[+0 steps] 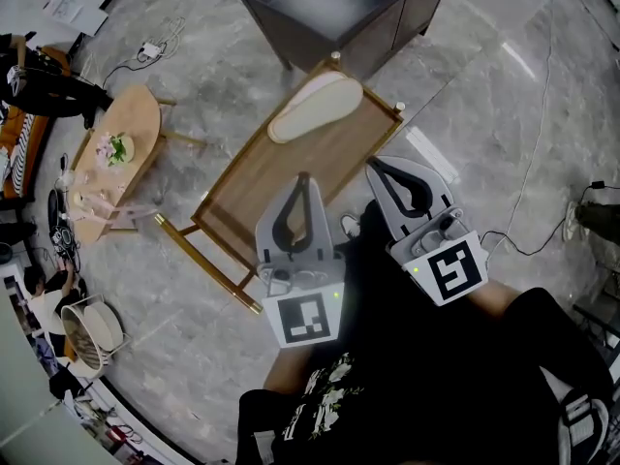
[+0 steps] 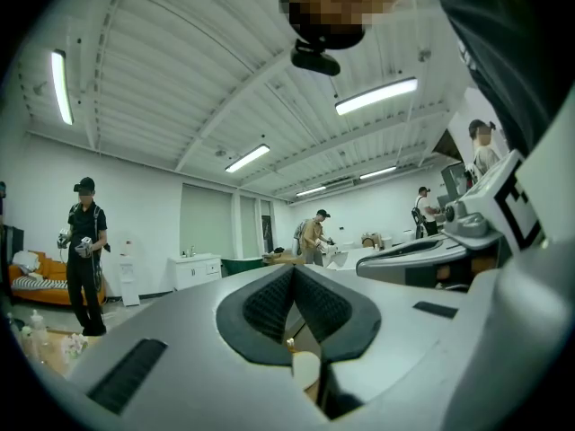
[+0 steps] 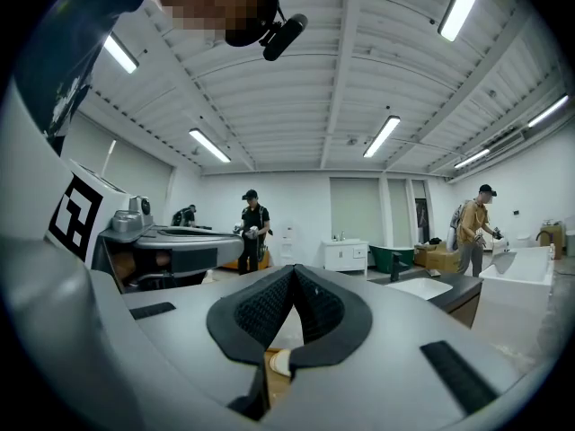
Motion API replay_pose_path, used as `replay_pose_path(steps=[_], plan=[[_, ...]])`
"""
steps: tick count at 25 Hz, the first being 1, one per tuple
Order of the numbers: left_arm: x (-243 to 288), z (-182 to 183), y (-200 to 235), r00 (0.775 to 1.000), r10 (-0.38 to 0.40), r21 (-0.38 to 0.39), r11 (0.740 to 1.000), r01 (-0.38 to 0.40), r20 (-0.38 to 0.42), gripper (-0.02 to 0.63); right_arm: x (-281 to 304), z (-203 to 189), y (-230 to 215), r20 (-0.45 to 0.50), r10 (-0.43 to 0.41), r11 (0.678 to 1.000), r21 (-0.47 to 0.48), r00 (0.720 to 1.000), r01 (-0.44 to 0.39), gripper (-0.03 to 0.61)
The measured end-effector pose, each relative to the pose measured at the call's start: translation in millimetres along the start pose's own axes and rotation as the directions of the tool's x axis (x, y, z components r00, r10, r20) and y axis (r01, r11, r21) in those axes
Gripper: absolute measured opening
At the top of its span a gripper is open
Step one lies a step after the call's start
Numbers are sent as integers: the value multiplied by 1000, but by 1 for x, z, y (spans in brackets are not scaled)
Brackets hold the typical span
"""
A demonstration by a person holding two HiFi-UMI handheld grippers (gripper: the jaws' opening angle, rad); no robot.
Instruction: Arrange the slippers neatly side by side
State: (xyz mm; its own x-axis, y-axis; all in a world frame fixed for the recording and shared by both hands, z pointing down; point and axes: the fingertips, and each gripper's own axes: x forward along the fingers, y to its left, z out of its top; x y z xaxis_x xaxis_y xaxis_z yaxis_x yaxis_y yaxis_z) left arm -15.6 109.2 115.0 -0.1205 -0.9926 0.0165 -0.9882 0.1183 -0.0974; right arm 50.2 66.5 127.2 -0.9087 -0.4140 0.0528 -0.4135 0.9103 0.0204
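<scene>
A cream slipper (image 1: 316,108) lies sole up at the far end of a low wooden rack (image 1: 254,200); a sliver of it shows through each gripper's jaw opening (image 2: 305,369) (image 3: 280,361). My left gripper (image 1: 304,178) hangs over the rack's middle, jaws shut with nothing between them (image 2: 293,275). My right gripper (image 1: 374,168) is beside it to the right, near the rack's right rail, also shut and empty (image 3: 292,272). Both point toward the slipper but stay short of it. A second slipper is not in sight.
A dark cabinet (image 1: 339,8) stands just beyond the rack. At left is an oval wooden side table (image 1: 116,158) with flowers and small items. Cables (image 1: 518,240) trail across the marble floor on the right. Several people stand in the room's background (image 2: 85,250).
</scene>
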Motion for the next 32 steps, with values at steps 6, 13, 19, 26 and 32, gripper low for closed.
replay_pose_path(steps=[6, 13, 19, 26, 32], plan=[[5, -6, -5, 1000, -14, -42, 999, 14, -21, 2, -1, -9, -2, -32, 4, 1000, 13, 999, -4, -2], [22, -8, -3, 999, 18, -28, 999, -19, -48, 2, 14, -8, -22, -41, 23, 999, 28, 999, -22, -2], [36, -15, 7, 995, 62, -34, 997, -64, -72, 2, 36, -9, -31, -39, 74, 997, 27, 996, -73, -2], [58, -15, 18, 989, 111, -42, 992, -115, -99, 2, 61, -7, -47, -60, 129, 991, 27, 990, -127, -2], [72, -11, 30, 976, 180, -28, 982, -185, -123, 2, 87, -1, -53, -55, 214, 977, 34, 975, -212, -2]])
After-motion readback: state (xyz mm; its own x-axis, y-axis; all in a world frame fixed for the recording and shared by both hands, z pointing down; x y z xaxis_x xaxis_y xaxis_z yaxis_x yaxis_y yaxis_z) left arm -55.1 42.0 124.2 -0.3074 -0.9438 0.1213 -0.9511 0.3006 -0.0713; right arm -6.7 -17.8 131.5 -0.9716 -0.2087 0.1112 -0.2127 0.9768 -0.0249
